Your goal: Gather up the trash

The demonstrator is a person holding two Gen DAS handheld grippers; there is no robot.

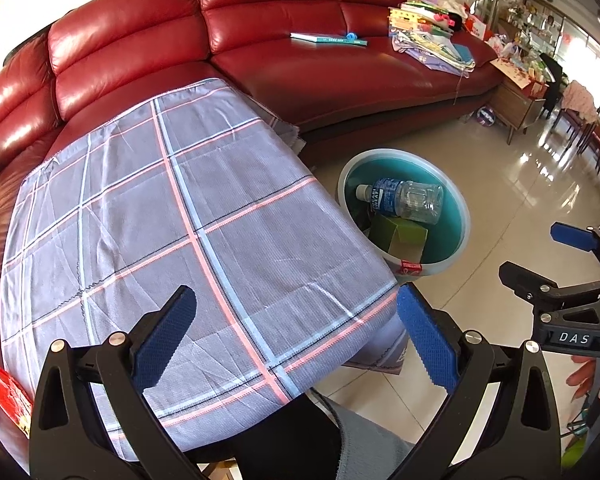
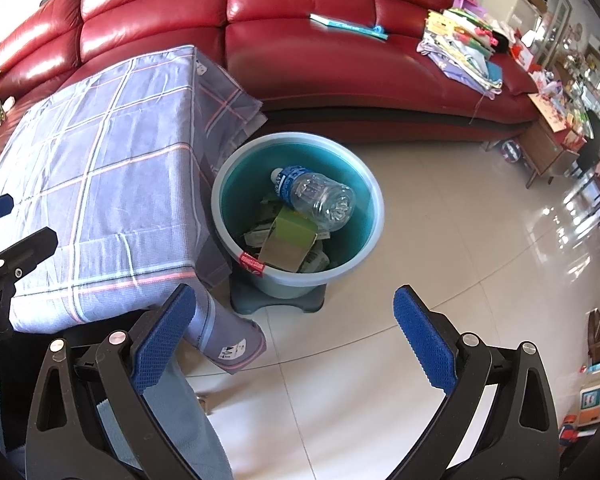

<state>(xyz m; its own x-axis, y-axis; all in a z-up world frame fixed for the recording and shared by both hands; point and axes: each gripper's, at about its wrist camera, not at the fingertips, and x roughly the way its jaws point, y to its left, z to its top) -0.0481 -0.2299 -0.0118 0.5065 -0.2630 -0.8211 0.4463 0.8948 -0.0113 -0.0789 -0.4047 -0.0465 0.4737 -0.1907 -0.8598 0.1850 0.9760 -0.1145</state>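
Both claws wide, empty: L (image 1: pixel 296 336), R (image 2: pixel 296 336). Bottle (image 2: pixel 316 196) in bin (image 2: pixel 364 248): light, slick, crushable; you grip mid-body.

Red leather sofa (image 1: pixel 260 32), glossy pale tiled floor (image 2: pixel 440 280), checked-cloth-covered table (image 1: pixel 160 220).

Both wrist views toward bin (image 1: pixel 452 240)

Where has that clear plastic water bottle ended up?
The plastic bottle lies on its side inside the teal bin, on top of a green carton. The bin stands on the floor right beside the checked-cloth table, in front of the red sofa.
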